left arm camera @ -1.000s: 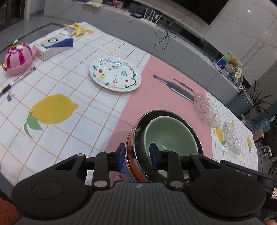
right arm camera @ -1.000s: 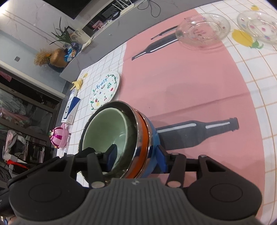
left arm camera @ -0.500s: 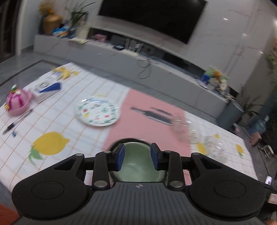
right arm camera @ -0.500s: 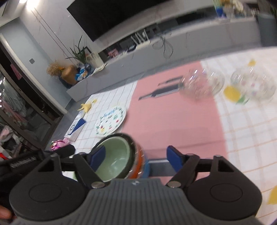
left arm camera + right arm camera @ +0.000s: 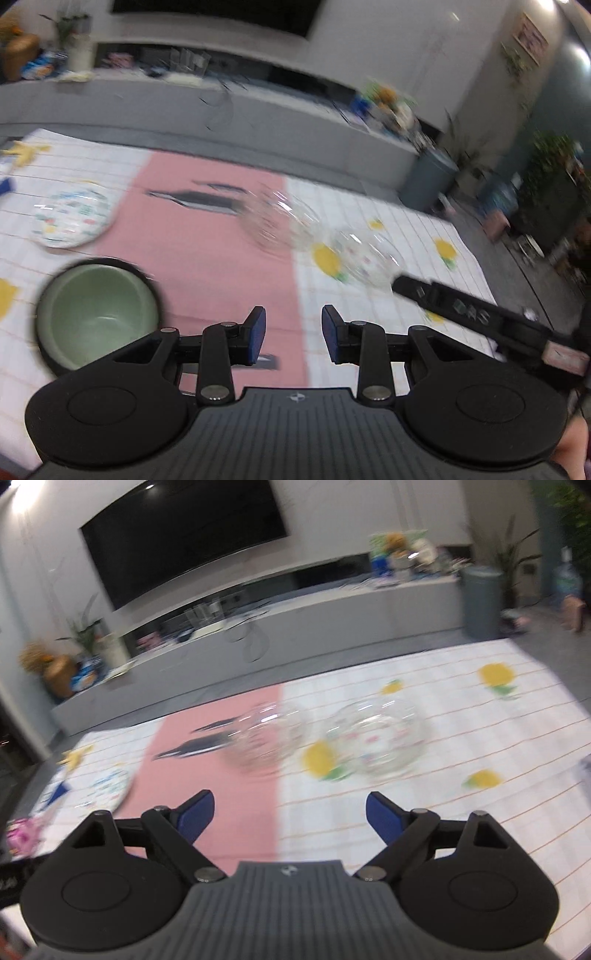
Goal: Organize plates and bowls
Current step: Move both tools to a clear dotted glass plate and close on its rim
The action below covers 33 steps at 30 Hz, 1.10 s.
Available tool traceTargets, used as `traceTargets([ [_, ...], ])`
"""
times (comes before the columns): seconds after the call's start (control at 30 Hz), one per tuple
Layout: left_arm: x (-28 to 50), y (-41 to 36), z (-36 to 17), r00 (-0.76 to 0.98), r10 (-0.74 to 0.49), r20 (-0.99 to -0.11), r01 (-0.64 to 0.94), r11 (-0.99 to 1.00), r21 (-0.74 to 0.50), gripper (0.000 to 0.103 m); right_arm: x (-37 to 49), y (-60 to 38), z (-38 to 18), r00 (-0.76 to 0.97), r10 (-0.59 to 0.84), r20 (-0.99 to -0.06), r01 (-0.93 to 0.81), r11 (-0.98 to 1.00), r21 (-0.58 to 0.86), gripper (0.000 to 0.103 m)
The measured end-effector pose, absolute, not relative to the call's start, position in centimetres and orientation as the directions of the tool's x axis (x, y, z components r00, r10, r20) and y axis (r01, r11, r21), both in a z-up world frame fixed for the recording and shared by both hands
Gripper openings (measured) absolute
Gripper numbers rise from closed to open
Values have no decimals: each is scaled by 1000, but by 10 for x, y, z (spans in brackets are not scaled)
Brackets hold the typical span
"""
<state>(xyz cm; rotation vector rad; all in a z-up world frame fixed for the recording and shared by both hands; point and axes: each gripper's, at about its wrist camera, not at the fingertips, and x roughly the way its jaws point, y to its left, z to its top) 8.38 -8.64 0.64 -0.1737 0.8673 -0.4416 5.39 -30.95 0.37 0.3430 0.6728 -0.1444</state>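
Observation:
A stack of bowls with a pale green bowl (image 5: 98, 314) on top sits on the tablecloth at the lower left of the left wrist view. Two clear glass dishes lie further back, one (image 5: 280, 225) (image 5: 266, 734) on the pink strip's edge and one (image 5: 365, 258) (image 5: 376, 734) right of it. A white fruit-print plate (image 5: 72, 218) (image 5: 110, 786) lies at the left. My left gripper (image 5: 293, 334) is open and empty, to the right of the bowl stack. My right gripper (image 5: 290, 814) is wide open and empty, above the cloth short of the glass dishes.
The right gripper's body (image 5: 480, 317) reaches in at the right of the left wrist view. A pink container (image 5: 22, 834) and a blue-and-white box (image 5: 55, 794) sit at the table's left. A grey TV bench (image 5: 295, 627) runs behind the table.
Both grippers let go of the bowl stack, opened and pulled back and to the right. The views swung up from the stack toward the glass dishes.

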Motion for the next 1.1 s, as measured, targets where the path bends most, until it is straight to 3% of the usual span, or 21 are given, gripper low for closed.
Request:
traceTargets([
  [0.17,97,-130,-15,517,-434,-738,331,896,-295,37,66,-336,-23,750,-180,-637,304,948,91,88],
  [0.37,118,-172,-32,491,-465,-737,372,877,-305,37,85,-376,-50,718,-210,-663,351,933,83,87],
  [0.47,130,-186,-36,502,-488,-714,389,865,-317,37,98,-396,-61,680,-239,-693,387,920,62,75],
  [0.7,164,-212,-51,528,-520,-671,382,852,-359,37,102,-460,-83,660,-146,-737,515,803,302,59],
  [0.8,180,-225,-65,513,-521,-682,374,851,-369,37,106,-479,-91,661,-142,-737,538,774,334,56],
  [0.87,188,-233,-72,503,-529,-683,391,844,-366,40,111,-488,-96,657,-136,-741,545,765,343,48],
  [1.03,214,-231,-92,497,-511,-702,324,859,-395,40,121,-496,-104,707,-42,-706,513,718,471,47],
  [1.1,221,-227,-98,508,-508,-695,308,861,-404,40,131,-493,-103,713,-52,-699,501,735,457,47],
])
